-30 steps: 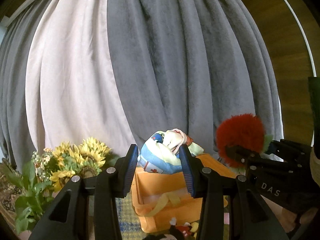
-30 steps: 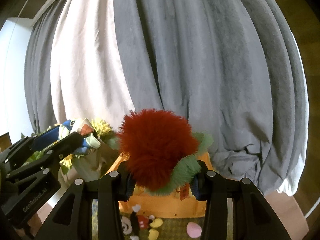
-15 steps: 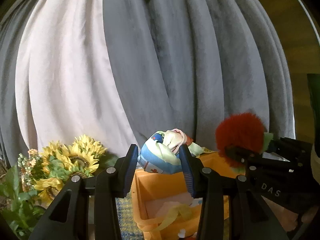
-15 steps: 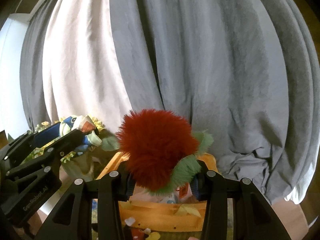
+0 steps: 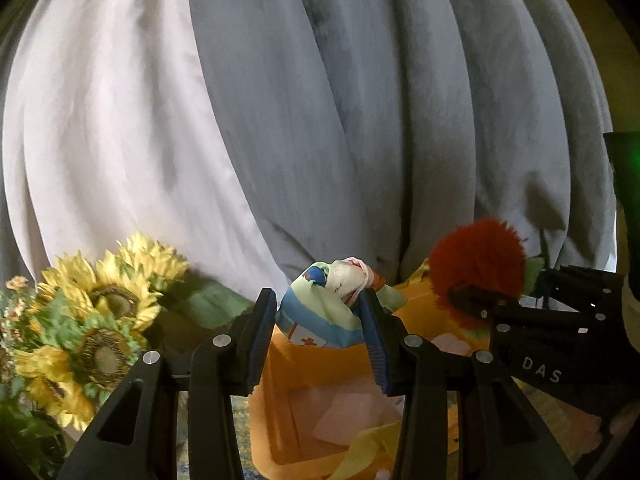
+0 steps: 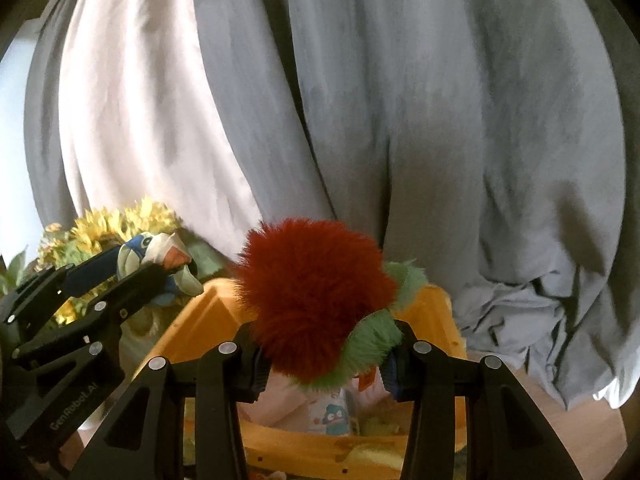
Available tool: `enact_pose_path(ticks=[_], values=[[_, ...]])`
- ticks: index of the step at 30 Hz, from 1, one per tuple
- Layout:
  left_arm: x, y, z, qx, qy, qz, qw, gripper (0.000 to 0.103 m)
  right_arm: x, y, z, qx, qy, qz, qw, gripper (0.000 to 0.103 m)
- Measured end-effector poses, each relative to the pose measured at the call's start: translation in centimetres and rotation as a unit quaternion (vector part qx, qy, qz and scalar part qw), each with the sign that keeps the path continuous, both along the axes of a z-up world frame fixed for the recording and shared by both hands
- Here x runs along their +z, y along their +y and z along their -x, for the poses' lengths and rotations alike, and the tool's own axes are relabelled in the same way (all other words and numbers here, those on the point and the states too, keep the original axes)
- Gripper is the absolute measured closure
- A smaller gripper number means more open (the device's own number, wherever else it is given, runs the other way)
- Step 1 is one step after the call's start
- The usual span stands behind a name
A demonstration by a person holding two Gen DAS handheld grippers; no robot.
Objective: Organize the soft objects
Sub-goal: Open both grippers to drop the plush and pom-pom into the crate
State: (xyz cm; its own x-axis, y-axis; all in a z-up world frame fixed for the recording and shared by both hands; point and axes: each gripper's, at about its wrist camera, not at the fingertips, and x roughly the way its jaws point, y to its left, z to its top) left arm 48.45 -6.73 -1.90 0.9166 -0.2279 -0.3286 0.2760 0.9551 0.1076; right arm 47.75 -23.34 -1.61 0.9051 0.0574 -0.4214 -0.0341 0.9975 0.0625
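Observation:
My left gripper (image 5: 318, 312) is shut on a small soft toy (image 5: 324, 312) in pale green, blue and white cloth, and it hangs over the left part of an orange bin (image 5: 280, 396). In the right wrist view that same toy (image 6: 160, 258) shows at the left in the left gripper (image 6: 154, 270). My right gripper (image 6: 324, 354) is shut on a fluffy red plush with green fringe (image 6: 316, 296), held above the orange bin (image 6: 208, 308). The red plush (image 5: 478, 264) also appears at the right of the left wrist view. Pale cloth items lie inside the bin.
Grey and white curtains (image 5: 320, 120) hang close behind the bin. A bunch of sunflowers (image 5: 96, 320) stands left of the bin. A heap of grey curtain cloth (image 6: 540, 320) rests on the wooden floor at the right.
Both grippers have moved forward and down toward the orange bin, each still holding its toy. The bin now looks larger and its inside shows. The sunflowers have come closer on the left.

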Motion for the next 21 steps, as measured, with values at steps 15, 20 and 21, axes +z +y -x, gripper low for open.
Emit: enact_pose_path(ticks=[15, 20, 21], values=[[-3.7, -1.3, -4.8, -0.014, 0.064, -0.018, 0.9977, 0.054, -3.6, -1.5, -4.6, -0.014, 0.068, -0.014, 0.997, 0.035], [-3.7, -1.6, -4.7, -0.017, 0.06, -0.016, 0.9979, 0.037, -3.5, -2.2, -4.6, -0.028, 0.062, -0.012, 0.998, 0.031], [-3.6, -1.7, -4.6, -0.016, 0.059, -0.018, 0.998, 0.037, -3.5, -2.3, -4.4, -0.031, 0.06, -0.01, 0.998, 0.031]])
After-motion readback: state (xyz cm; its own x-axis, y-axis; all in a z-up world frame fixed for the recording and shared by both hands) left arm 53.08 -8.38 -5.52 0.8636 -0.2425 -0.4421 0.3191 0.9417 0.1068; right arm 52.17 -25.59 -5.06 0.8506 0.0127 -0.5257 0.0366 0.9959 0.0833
